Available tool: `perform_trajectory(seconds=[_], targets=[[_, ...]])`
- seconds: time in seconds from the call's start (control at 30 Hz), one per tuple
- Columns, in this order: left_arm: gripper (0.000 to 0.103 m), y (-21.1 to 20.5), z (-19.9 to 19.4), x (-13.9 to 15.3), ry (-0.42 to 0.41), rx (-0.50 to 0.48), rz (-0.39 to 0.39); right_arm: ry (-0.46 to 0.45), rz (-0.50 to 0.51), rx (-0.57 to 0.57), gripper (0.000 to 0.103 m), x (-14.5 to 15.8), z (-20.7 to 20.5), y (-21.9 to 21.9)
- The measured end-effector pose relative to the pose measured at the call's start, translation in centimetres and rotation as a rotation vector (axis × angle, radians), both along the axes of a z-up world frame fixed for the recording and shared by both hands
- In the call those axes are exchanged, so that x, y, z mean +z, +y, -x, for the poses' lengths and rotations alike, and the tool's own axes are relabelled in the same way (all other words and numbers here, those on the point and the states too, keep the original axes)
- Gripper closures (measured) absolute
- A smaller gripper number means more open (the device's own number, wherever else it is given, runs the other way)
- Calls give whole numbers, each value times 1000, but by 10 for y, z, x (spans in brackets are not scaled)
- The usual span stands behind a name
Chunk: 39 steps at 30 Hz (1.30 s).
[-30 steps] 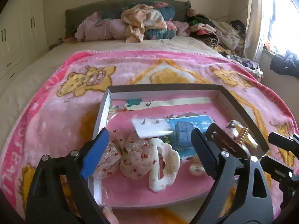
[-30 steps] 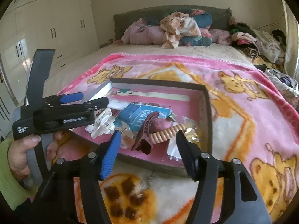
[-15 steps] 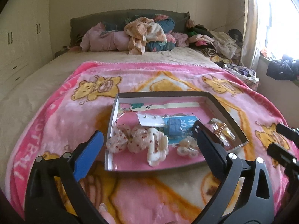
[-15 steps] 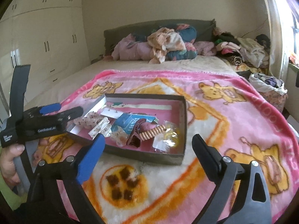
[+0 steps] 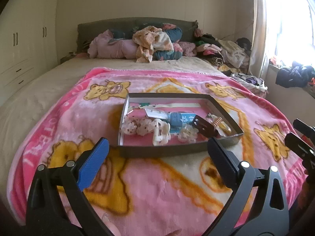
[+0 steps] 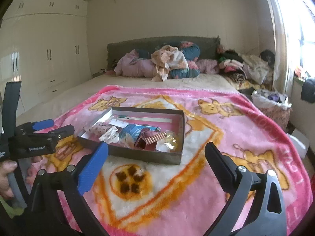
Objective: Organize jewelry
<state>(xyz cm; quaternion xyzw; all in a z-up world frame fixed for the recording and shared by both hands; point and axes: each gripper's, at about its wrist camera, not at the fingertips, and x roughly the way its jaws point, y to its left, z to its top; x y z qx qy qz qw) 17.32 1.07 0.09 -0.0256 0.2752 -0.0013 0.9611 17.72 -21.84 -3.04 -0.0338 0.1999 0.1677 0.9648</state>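
Jewelry sits gathered in the shallow box [image 5: 163,151] at mid-frame on the pink blanket [image 5: 59,122], clips and scrunchies inside. Left tool [image 5: 157,157] and right tool [image 6: 155,161], jaws just spread wide and empty, look finished; best withdraw without nudging the box.

Home bedroom: bed [image 5: 49,90], wardrobe [image 6: 49,59].

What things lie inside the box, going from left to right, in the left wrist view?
Inside the box: spotted scrunchies → white hair claw → blue packet → dark brown hair clip → coiled orange hair tie.
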Motion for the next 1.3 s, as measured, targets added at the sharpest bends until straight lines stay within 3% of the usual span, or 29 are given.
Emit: perform_trajectory(seconds=[0.4,0.63,0.83,1.3], targets=[[12,-14,55,-12,-83,25,-39,-91,-24,-46,6,-22,43,-3],[12,-23,69,-20,-112,13,-40,-148,-9,-47,6,-36,62,-5],[12,-29,71,-21,-126,-5,-53,-133,-24,-59,6,-49,71,-9],[12,-31,75,-24,-123,-7,-52,-114,-32,-58,6,-48,70,-9]])
